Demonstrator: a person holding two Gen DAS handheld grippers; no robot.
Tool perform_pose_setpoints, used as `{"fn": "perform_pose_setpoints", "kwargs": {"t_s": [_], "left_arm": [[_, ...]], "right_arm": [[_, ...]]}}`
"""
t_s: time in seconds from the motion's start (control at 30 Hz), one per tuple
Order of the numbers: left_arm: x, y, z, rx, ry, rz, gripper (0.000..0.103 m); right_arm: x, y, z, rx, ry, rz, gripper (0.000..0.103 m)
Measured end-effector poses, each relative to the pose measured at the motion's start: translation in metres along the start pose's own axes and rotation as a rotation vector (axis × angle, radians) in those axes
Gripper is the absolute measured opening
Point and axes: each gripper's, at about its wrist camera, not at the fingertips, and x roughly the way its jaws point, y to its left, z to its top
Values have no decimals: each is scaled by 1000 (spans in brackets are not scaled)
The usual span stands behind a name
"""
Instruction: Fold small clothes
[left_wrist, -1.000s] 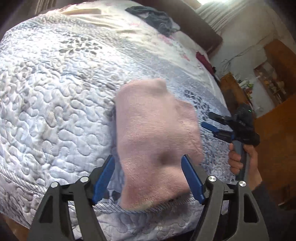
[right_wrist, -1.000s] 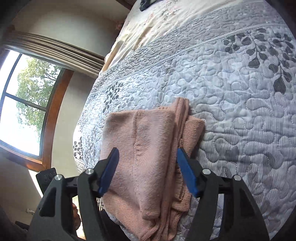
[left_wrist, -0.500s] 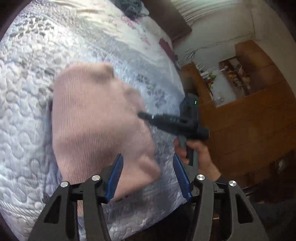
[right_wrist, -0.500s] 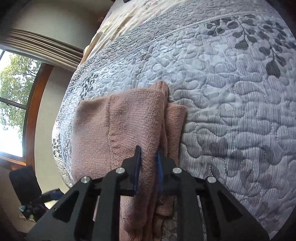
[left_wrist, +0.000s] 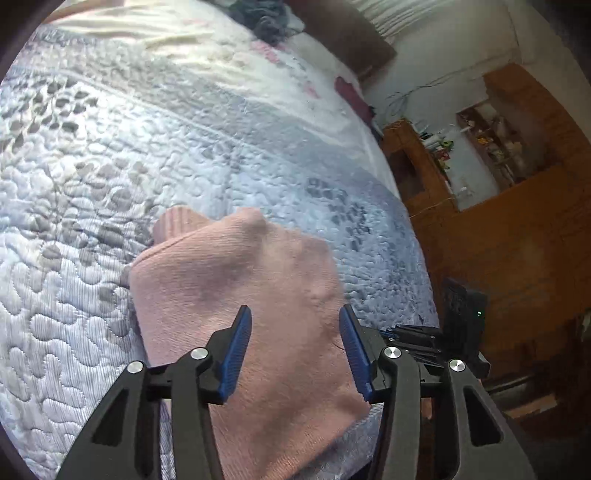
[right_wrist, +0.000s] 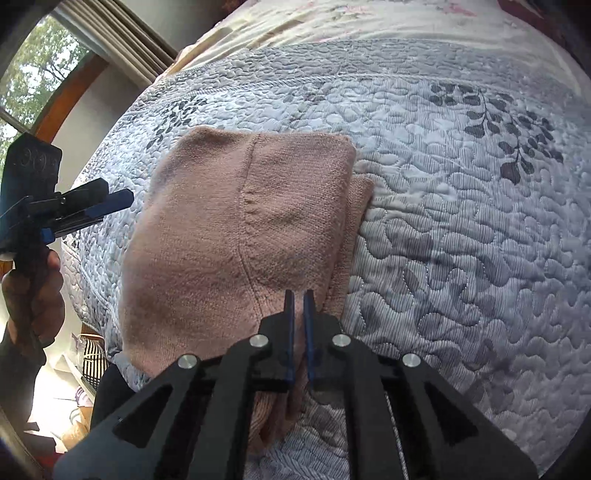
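Right view: window (right_wrist: 26, 85); left view: wooden shelves (left_wrist: 491, 136); pink garment (right_wrist: 236, 236) folded.

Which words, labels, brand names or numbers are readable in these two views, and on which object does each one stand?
No text can be read in either view.
Embossed marks on the dark block of the left hand-held gripper: too blurred to read.
Items on the wooden shelves: too small to read.
The pink knit garment and the quilted bedspread carry no writing, only a leaf pattern.
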Motion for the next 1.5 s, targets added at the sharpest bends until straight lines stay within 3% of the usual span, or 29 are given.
{"fn": "perform_pose_setpoints", "kwargs": {"t_s": [0.07, 0.13, 0.17, 0.27, 0.37, 0.4, 0.43, 0.47, 0.5, 0.63, 0.73, 0.8, 0.93, 1.1, 1.2, 1.5], "left_arm": [[3, -9, -11, 24, 33, 7, 50], [30, 0, -19, 13, 110, 114, 49], [41, 9, -24, -3, 133, 137, 48], [42, 10, -27, -38, 115, 154, 49], [9, -17, -32, -13, 60, 201, 66], [-7, -30, -40, 14, 35, 251, 71], [-23, -43, -51, 45, 9, 314, 86], [-39, -56, -65, 72, -8, 381, 100], [-54, -68, -80, 91, -27, 447, 99], [-98, -105, -153, 98, -46, 622, 99], [-123, -122, -200, 64, -14, 707, 99], [-137, -132, -221, 53, 0, 688, 99], [-172, -160, -242, 32, -30, 685, 99], [-210, -210, -254, 94, -97, 741, 99], [-220, -218, -257, 79, -86, 703, 99], [-229, -225, -265, 64, -130, 703, 99]], "right_arm": [[-7, 14, -11, -23, -3, 24, 6], [12, 17, -18, -18, 38, 14, 6], [24, 12, -22, 0, 66, -3, 0], [26, 6, -27, 53, 66, -5, 0], [-10, 24, -32, 26, 7, -43, 9], [-25, 31, -37, 11, -14, -78, 21], [-38, 38, -43, 5, -37, -106, 34], [-55, 47, -53, 2, -66, -140, 66], [-71, 58, -65, -6, -103, -178, 87], [-131, 118, -121, -78, -223, -390, 100], [-163, 151, -158, -71, -265, -543, 100], [-184, 157, -177, -27, -290, -525, 100], [-222, 165, -204, 98, -261, -389, 100], [-263, 198, -218, 101, -285, -436, 100], [-277, 216, -225, 88, -315, -464, 100], [-283, 239, -233, 37, -348, -499, 100]]}}
